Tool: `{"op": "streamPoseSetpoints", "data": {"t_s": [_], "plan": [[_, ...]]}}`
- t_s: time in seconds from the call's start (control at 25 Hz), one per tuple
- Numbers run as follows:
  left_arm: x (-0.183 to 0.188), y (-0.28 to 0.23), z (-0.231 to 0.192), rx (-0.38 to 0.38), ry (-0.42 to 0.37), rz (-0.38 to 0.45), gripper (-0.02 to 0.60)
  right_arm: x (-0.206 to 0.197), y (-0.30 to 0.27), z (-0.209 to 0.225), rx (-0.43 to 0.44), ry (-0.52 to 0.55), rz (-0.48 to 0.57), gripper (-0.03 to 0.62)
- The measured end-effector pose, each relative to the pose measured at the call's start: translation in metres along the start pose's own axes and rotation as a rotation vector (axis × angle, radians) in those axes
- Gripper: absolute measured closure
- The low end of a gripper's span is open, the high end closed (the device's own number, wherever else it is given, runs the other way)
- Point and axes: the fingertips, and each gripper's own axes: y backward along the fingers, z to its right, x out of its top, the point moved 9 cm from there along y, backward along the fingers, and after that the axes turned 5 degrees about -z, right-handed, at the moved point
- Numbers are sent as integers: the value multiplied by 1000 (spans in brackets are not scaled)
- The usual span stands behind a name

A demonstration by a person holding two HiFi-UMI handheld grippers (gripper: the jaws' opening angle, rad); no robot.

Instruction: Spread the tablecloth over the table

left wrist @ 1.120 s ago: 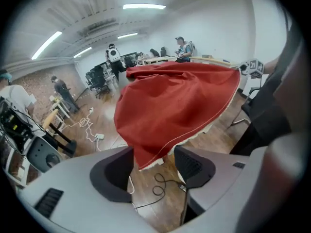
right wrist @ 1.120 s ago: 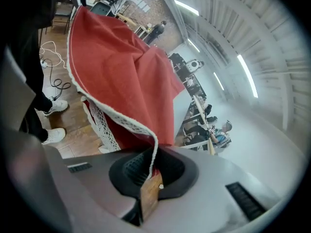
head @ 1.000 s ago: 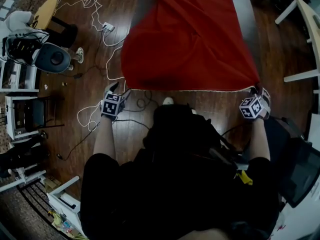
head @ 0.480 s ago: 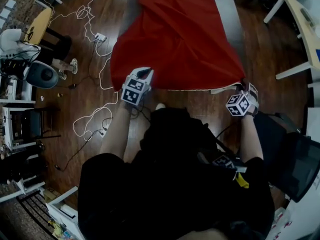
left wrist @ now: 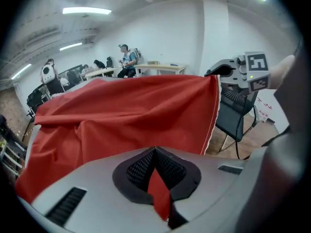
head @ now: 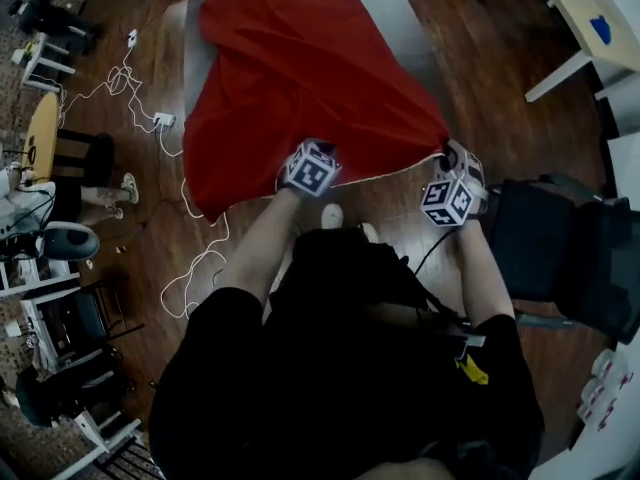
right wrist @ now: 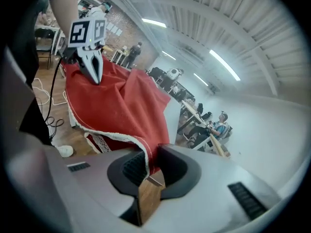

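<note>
You have one red tablecloth (head: 300, 78) on one grey desk (head: 398, 13), and you work it with two grippers. The cloth is plain red with a thin white hem along its near edge. It lies creased rather than flat, with folds bunched toward 10 o'clock. Its long axis runs from 6 o'clock up to 12 o'clock in the head view, along the desk, with bare desk showing as a strip at 1 o'clock. The near left corner sags off the desk at 8 o'clock, over the wooden floor (head: 150, 228). Your left gripper (head: 325, 151) sits at the middle of the near hem, at 6 o'clock of the cloth. Its fingers are pressed together on a fold of red fabric. Your right gripper (head: 450, 154) holds the near right corner up at 4 o'clock. Its fingers have just been easing apart, yet the white-edged hem runs between them and the corner hangs lifted from them.
</note>
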Motion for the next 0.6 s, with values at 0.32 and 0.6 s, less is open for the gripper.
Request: {"op": "streamPoseSetpoints", "data": {"t_s": [0.32,0.6], "plan": [[8,-26,-4,-36,13,-62,580,-63,-36,19,42,-676,-192,332],[10,-28,-7,-121,99,-74,580,-78,-62,12,113,-788,-238,423]]}}
